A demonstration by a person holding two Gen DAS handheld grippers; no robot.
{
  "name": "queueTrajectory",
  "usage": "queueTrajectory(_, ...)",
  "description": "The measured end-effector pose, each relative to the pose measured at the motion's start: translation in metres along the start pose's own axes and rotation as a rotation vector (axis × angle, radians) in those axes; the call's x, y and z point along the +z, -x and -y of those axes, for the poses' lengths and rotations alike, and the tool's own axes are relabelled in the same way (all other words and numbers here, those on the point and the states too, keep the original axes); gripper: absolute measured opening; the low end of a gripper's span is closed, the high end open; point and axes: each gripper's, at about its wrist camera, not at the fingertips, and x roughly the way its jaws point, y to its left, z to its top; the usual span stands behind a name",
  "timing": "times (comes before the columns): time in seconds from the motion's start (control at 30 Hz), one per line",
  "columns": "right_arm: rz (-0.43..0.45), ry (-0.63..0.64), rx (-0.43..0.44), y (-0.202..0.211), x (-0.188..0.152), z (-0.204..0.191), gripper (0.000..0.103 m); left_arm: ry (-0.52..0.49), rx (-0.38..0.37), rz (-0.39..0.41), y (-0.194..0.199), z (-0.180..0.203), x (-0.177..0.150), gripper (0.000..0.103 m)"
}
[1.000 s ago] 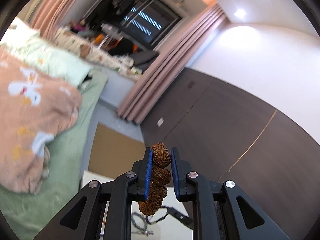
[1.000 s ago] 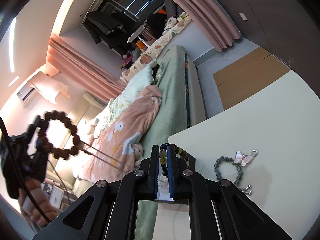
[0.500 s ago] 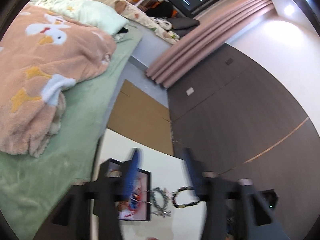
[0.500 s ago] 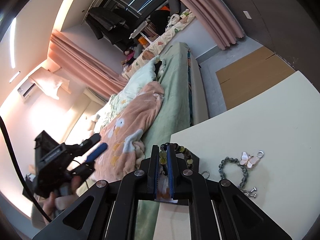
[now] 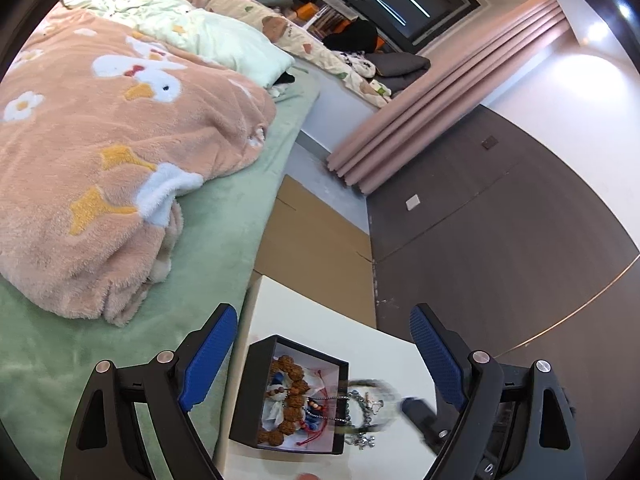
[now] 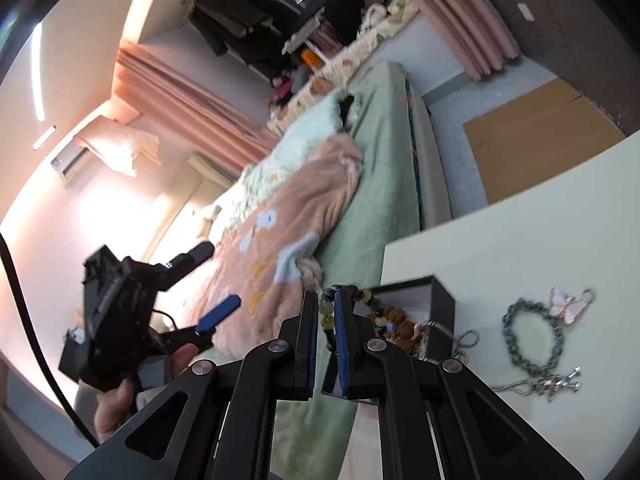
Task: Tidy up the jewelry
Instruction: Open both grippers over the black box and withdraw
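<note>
A black jewelry box (image 5: 256, 384) stands at the near left corner of the white table (image 5: 320, 324). The brown bead bracelet (image 5: 294, 390) lies inside it among red cords. My left gripper (image 5: 324, 344) is open and empty above the box; it also shows in the right wrist view (image 6: 214, 284). My right gripper (image 6: 327, 320) is shut on a dark and yellow bead bracelet (image 6: 370, 306), held over the box (image 6: 440, 312). A grey-green bead bracelet (image 6: 534, 338), a butterfly charm (image 6: 566, 306) and a thin chain (image 6: 540, 384) lie on the table.
A bed with a green sheet (image 5: 224, 224) and a peach blanket (image 5: 100, 140) runs beside the table. Flat cardboard (image 5: 316, 244) lies on the floor beyond. Dark wall panels (image 5: 500, 240) and pink curtains (image 5: 432, 120) stand behind.
My left gripper opened and let the brown bead bracelet go; it now lies in the box. The left gripper tilted down toward the table. My right gripper moved closer to the box, still holding its bracelet.
</note>
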Motion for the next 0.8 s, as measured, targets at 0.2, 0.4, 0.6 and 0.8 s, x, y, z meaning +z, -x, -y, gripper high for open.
queueTrajectory(0.2, -0.002, -0.048, -0.118, 0.012, -0.002, 0.017, 0.074, -0.023, -0.002, 0.004, 0.001, 0.003, -0.005, 0.088)
queueTrajectory(0.4, 0.058, -0.045, -0.190, 0.051, 0.000, 0.029, 0.074, -0.059, -0.005, -0.029, -0.010, 0.020, -0.020, 0.088)
queueTrajectory(0.6, 0.094, -0.054, -0.299, 0.085, 0.002, 0.043, 0.074, -0.142, -0.012, -0.059, -0.020, 0.045, -0.040, 0.088)
queueTrajectory(0.8, 0.110, -0.065, -0.366, 0.119, -0.002, 0.058, 0.074, -0.227, -0.030, -0.108, -0.031, 0.070, -0.064, 0.087)
